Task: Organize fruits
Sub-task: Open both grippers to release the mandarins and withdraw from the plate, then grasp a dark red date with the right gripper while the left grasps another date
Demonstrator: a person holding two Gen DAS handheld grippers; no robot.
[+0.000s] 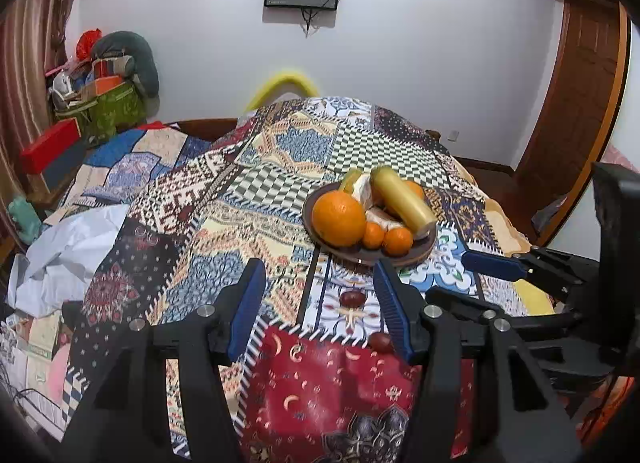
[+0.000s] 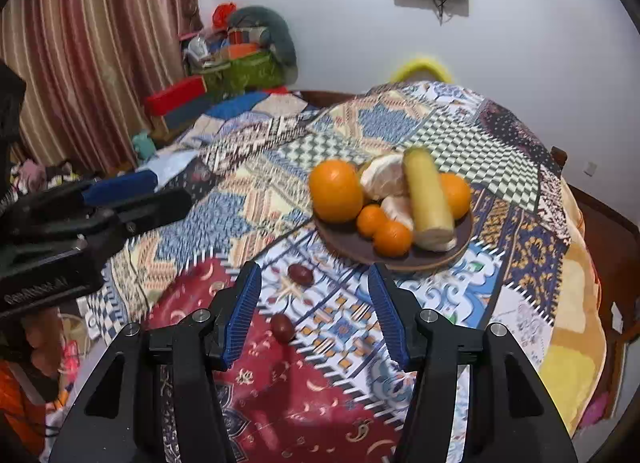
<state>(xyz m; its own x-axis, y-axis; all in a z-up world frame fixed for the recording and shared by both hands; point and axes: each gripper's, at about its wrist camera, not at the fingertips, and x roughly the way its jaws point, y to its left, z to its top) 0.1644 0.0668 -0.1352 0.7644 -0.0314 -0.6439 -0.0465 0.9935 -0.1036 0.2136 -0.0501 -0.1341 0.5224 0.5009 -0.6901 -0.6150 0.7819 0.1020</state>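
1. Both pairs of blue fingers (image 1: 250, 303) stand partly apart with nothing between them: the left gripper (image 1: 318, 305) and right gripper (image 2: 314, 309) are both empty.
2. Left of and nearer than the brown plate (image 2: 400, 259), two dark red fruits lie loose on the patchwork cloth (image 2: 240, 203): the nearer one (image 2: 282, 328) and the other (image 2: 301, 274) closer to the plate's rim.
3. On the plate sit a big orange (image 2: 337, 191), small oranges (image 2: 393, 238), peeled segments (image 2: 382, 177) and a long yellow fruit (image 2: 428, 199).
4. Probably next: straddle one small fruit squarely, close gently so it doesn't roll, and set it in the plate's bare near part.
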